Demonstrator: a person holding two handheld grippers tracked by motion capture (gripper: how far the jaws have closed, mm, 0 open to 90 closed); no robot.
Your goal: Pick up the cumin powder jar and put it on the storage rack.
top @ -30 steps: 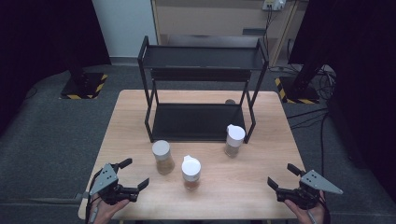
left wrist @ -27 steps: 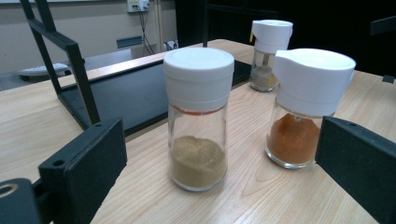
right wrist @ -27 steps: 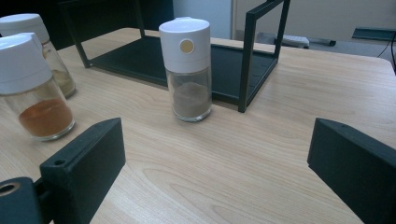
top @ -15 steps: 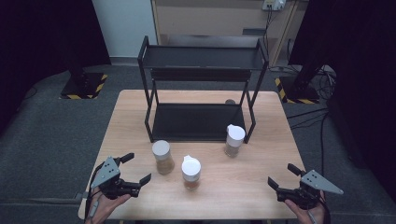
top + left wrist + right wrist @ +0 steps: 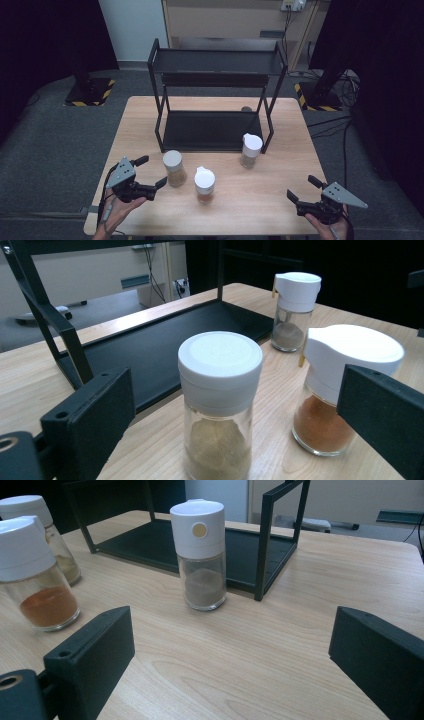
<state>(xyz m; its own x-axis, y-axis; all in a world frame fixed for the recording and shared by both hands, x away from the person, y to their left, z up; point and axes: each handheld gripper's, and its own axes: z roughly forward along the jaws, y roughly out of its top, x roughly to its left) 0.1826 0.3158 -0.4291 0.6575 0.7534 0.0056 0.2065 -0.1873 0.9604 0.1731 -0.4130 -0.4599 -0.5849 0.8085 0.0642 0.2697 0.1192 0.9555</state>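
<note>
Three glass spice jars with white caps stand on the wooden table [image 5: 280, 125]. The flat-capped jar of pale powder [image 5: 174, 167] is front left, the jar of reddish spice [image 5: 204, 184] front centre, and the grey-powder jar [image 5: 251, 150] by the black rack [image 5: 215, 75]. My left gripper [image 5: 151, 171] is open just left of the flat-capped jar [image 5: 220, 405], which stands between and beyond its jaws without touching them. My right gripper [image 5: 302, 188] is open near the front right edge and holds nothing. Ahead of it stands the grey-powder jar [image 5: 200, 555].
The two-tier black rack has a low shelf [image 5: 210, 130] on the table and an upper shelf, both bare. Bare wood lies between the right gripper and the jars. In the right gripper view the reddish jar [image 5: 37, 580] is at the left.
My left gripper has moved forward and to the right, closer to the flat-capped jar. The right gripper and the jars have stayed in place.
</note>
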